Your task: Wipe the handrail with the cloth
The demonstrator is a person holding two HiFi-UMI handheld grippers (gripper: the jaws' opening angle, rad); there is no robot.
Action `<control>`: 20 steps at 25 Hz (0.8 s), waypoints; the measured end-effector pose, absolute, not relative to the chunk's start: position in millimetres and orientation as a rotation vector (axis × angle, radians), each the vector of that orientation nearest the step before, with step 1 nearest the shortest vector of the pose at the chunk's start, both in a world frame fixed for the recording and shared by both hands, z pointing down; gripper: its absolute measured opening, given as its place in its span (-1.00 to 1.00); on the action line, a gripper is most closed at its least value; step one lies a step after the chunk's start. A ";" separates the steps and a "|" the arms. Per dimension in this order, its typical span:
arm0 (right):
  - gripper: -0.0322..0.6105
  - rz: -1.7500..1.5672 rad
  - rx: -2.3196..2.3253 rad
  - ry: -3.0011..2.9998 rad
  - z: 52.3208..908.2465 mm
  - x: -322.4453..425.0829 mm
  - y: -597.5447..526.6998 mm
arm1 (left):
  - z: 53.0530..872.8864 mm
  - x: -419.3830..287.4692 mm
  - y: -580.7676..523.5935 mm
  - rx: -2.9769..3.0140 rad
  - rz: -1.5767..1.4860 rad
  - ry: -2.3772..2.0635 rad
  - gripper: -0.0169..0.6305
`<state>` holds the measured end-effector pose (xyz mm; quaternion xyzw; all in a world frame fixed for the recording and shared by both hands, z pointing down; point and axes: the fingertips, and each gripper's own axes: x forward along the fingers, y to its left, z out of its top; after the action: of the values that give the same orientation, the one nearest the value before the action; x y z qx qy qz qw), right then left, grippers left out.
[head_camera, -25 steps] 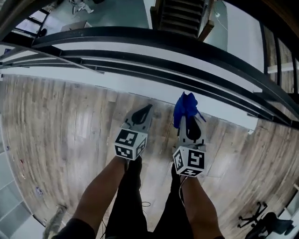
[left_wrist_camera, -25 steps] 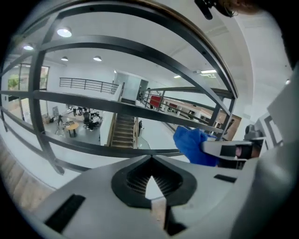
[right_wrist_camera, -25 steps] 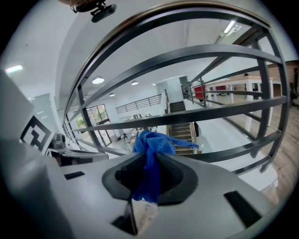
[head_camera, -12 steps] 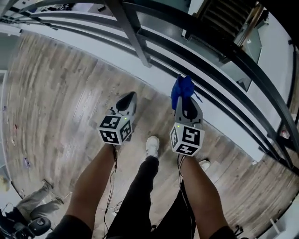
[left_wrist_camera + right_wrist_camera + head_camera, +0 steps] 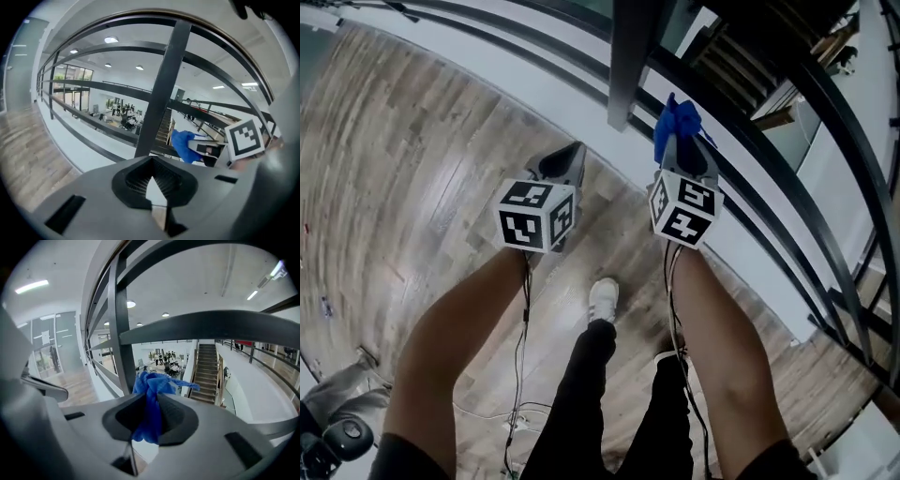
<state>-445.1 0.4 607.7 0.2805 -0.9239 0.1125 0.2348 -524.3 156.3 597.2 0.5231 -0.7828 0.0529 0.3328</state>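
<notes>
A blue cloth (image 5: 677, 120) is bunched in the jaws of my right gripper (image 5: 680, 141), which is shut on it. It hangs close in front of the dark metal railing, just right of an upright post (image 5: 633, 56). In the right gripper view the cloth (image 5: 151, 401) hangs between the jaws, with the broad dark handrail (image 5: 220, 326) crossing above it, apart from it. My left gripper (image 5: 570, 157) is shut and holds nothing, level with the right one and to its left. The left gripper view shows the post (image 5: 164, 89) ahead and the cloth (image 5: 184, 144) off to the right.
Wooden floor (image 5: 422, 150) runs under me, ending at a white edge strip below the railing's lower rails (image 5: 750, 202). Beyond the railing lies a lower hall with a staircase (image 5: 206, 376). My legs and a white shoe (image 5: 602, 298) are below the grippers.
Both grippers have come up and closer to the railing, and the post now stands just left of the cloth. The person has stepped forward; the cloth stays held.
</notes>
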 end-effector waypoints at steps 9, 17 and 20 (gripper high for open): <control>-0.65 0.244 0.762 -2.470 643.7 -508.3 -19.7 | 627.1 -541.4 122.9 1.494 0.329 -1.991 -0.93; -0.65 0.198 0.729 -2.405 660.6 -515.4 -25.8 | 633.3 -539.7 124.3 1.527 0.389 -1.971 -0.93; -0.65 0.191 0.758 -2.386 656.4 -503.0 -30.7 | 631.8 -532.2 119.9 1.535 0.387 -1.959 -0.93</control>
<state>-503.0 -30.7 656.4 0.2869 -0.9035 0.0725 0.3102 -532.2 119.9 631.8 0.5800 -0.7404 0.1463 0.3065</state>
